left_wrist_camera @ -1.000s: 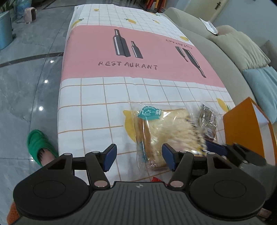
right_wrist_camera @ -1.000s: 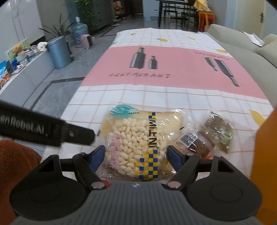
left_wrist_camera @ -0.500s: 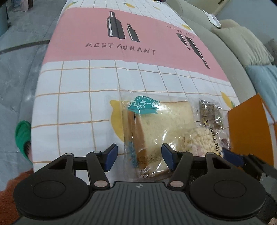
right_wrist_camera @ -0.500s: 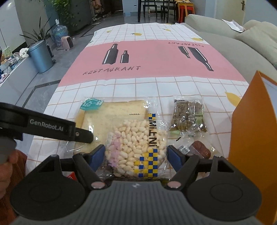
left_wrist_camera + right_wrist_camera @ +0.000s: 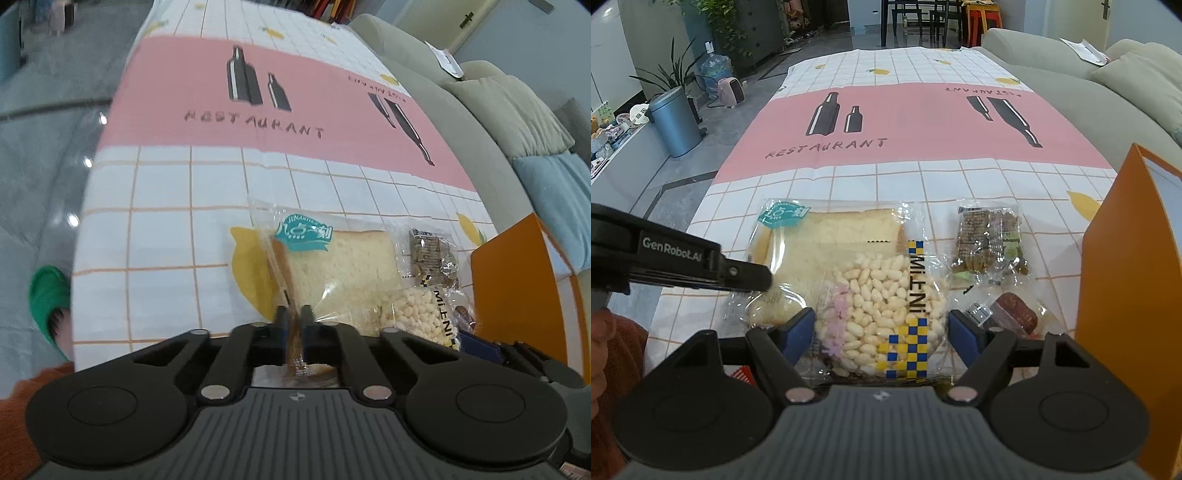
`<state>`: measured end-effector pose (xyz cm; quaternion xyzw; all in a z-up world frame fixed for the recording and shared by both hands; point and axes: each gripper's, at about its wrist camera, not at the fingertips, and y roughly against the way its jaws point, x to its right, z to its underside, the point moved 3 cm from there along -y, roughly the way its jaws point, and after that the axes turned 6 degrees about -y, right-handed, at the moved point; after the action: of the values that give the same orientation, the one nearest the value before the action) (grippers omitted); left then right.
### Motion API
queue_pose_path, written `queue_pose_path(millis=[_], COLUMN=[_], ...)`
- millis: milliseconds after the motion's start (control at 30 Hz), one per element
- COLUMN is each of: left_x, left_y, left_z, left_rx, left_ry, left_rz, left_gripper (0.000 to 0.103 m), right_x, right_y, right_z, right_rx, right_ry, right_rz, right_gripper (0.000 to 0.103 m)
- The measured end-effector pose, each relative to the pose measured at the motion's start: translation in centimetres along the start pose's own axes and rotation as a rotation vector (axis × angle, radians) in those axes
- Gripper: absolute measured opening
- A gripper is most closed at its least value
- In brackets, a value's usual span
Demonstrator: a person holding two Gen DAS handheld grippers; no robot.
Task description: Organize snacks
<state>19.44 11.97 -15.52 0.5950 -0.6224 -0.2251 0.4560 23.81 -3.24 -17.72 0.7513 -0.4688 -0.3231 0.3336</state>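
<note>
A clear pack of sliced bread (image 5: 343,258) (image 5: 834,236) with a teal label lies on the tablecloth. My left gripper (image 5: 294,317) (image 5: 750,277) is shut on its near left edge, the wrapper pinched between the blue pads. A round puffed-rice pack (image 5: 882,302) (image 5: 410,314) with yellow and blue checks overlaps the bread's right side. My right gripper (image 5: 881,328) holds it across its width, one pad on each side. A brown snack pack (image 5: 988,236) (image 5: 430,254) and a wrapped reddish sausage (image 5: 1012,314) lie to the right.
An orange box (image 5: 1126,295) (image 5: 517,280) stands at the table's right edge. A grey sofa (image 5: 1089,99) with cushions runs along the right. A foot in a green slipper (image 5: 48,299) is on the floor at left. A blue bin (image 5: 674,122) stands far left.
My left gripper's jaws have closed from wide open onto the bread pack's near edge. The right gripper and the puffed-rice pack shifted right across the bread.
</note>
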Motion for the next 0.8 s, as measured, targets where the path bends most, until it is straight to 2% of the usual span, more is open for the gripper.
queue_pose_path(millis=[433, 600, 800], left_x=[3.7, 6.4, 8.7], left_y=[5.0, 7.1, 10.1], left_z=[-0.9, -1.0, -0.4], left_rx=[0.115, 0.147, 0.184], left_ry=[-0.084, -0.174, -0.237], left_rz=[-0.033, -0.063, -0.033], left_gripper=[0.001, 0.000, 0.000], right_x=[-0.1, 0.1, 0.5], right_y=[3.2, 5.6, 8.4], right_z=[0.2, 0.3, 1.1], right_rx=[0.038, 0.072, 0.097], right_ry=[0.002, -0.019, -0.047], right_rz=[-0.001, -0.009, -0.039], right_gripper=[0.075, 0.075, 0.075])
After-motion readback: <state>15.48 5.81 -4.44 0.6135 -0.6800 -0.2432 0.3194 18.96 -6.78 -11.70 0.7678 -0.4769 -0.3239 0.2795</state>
